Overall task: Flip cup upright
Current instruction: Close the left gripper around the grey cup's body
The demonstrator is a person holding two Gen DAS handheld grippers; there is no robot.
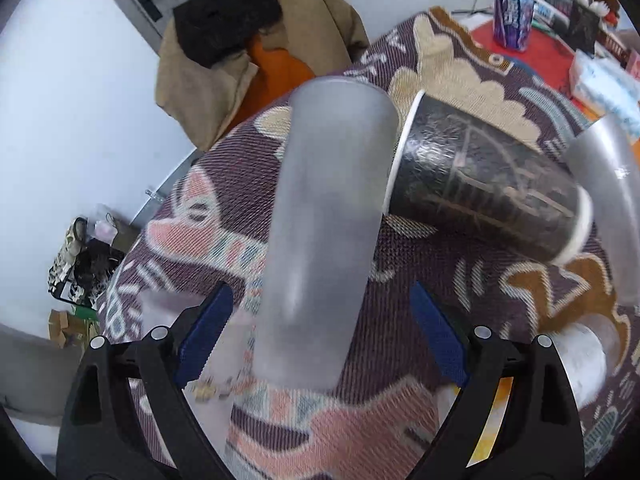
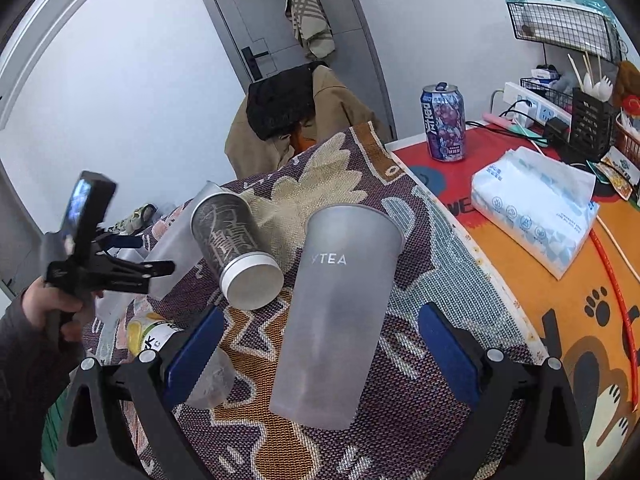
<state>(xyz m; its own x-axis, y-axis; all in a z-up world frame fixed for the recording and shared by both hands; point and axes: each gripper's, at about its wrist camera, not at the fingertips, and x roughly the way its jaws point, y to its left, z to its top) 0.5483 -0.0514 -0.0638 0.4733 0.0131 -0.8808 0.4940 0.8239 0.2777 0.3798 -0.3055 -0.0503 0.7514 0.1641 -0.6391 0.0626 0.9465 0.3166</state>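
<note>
A frosted grey cup (image 1: 324, 232) lies on its side on the patterned cloth (image 1: 400, 320), between the open fingers of my left gripper (image 1: 320, 332) without touching the blue pads. A second frosted cup (image 2: 340, 312), marked "TEA", lies on its side between the open fingers of my right gripper (image 2: 320, 348). A black paper cup (image 1: 480, 188) with a white rim lies on its side between the two; it also shows in the right wrist view (image 2: 236, 248). The left gripper (image 2: 104, 264) shows in the right wrist view, around the first frosted cup (image 2: 176, 252).
A drink can (image 2: 444, 124) and a tissue pack (image 2: 532, 208) stand on the orange mat (image 2: 560, 288) to the right. A small clear cup (image 2: 212, 380) and a yellow-labelled cup (image 2: 152, 332) lie by my right gripper's left finger. A jacket-draped chair (image 1: 248, 52) stands behind the table.
</note>
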